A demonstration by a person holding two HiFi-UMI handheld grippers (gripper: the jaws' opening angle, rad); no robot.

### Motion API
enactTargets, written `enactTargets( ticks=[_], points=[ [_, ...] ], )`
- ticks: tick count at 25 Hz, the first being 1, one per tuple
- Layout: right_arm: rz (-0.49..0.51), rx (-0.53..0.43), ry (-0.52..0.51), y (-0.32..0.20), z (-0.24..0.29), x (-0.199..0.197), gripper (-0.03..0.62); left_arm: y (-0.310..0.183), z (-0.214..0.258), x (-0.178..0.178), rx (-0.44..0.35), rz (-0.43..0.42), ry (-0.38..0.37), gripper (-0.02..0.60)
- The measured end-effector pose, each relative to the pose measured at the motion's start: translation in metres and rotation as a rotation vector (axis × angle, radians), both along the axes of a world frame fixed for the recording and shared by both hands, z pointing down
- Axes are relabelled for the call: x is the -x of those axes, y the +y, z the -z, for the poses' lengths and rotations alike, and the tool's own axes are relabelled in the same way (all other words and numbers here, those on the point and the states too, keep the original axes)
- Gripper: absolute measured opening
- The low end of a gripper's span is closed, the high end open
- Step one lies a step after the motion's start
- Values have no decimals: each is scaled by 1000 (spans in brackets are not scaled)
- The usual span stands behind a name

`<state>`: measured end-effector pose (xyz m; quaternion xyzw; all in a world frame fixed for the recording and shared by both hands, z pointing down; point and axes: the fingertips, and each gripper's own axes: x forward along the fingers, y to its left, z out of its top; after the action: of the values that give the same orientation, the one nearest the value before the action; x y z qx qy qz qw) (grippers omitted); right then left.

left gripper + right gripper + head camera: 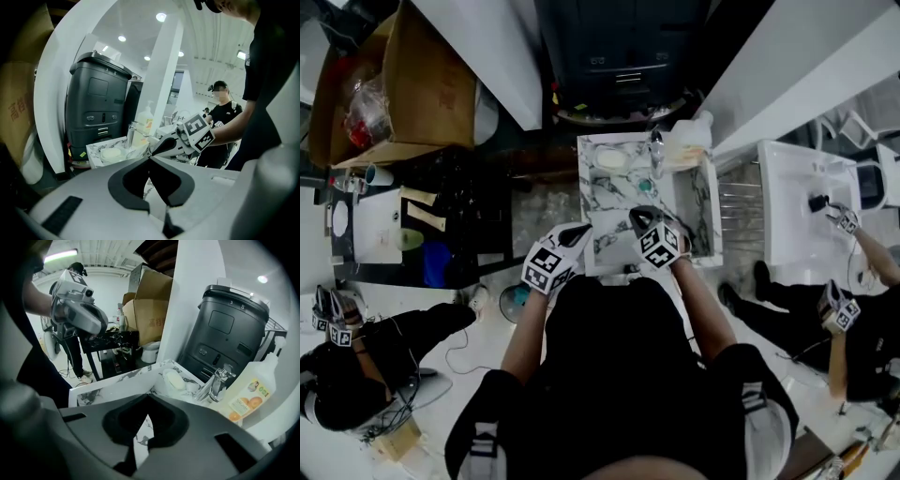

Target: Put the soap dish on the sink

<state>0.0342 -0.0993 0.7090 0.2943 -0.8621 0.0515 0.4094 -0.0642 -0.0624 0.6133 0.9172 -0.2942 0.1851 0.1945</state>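
Head view looks steeply down on a boxy sink (609,202) with a white surface veined in grey like marble. The soap dish (611,159) sits on the sink's back left corner, just beside the chrome faucet (656,150). From the right gripper view I see the dish as a shallow, pale oval with a smooth cream bar of soap (174,379) lying in it. Neither gripper touches it.

Right of the faucet stands a translucent plastic bottle (248,397) with a pump top and oranges printed on its label. Behind the sink is a tall black plastic bin (225,333) with a rounded lid. Off to the left an open cardboard box (394,84) holds something crinkly and red (I cannot tell what).

I hold both grippers over the front of the sink. The left gripper (149,158) has its dark fingers pressed together at the tips, with nothing between them. The right gripper (148,395) is the same: tips meeting, holding nothing.
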Motion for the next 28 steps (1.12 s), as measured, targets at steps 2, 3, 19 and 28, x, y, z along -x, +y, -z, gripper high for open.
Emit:
enactTargets(
  ticks=[2,3,19,28],
  points=[
    [-2,2,-33,5,6,-1,-5,7,-1,-2,-1,4,-2,-5],
    [-5,3,-50,8,10,-1,-5,10,-3,-3,-2,6,-3,-6],
    [20,-14,-117,53,26,-39,-6,55,2,-35,-27,66,-14,-5],
    [41,-19,-130,70,25,-55,-5,81,-3,-46,-14,114,-20,-6]
  ],
)
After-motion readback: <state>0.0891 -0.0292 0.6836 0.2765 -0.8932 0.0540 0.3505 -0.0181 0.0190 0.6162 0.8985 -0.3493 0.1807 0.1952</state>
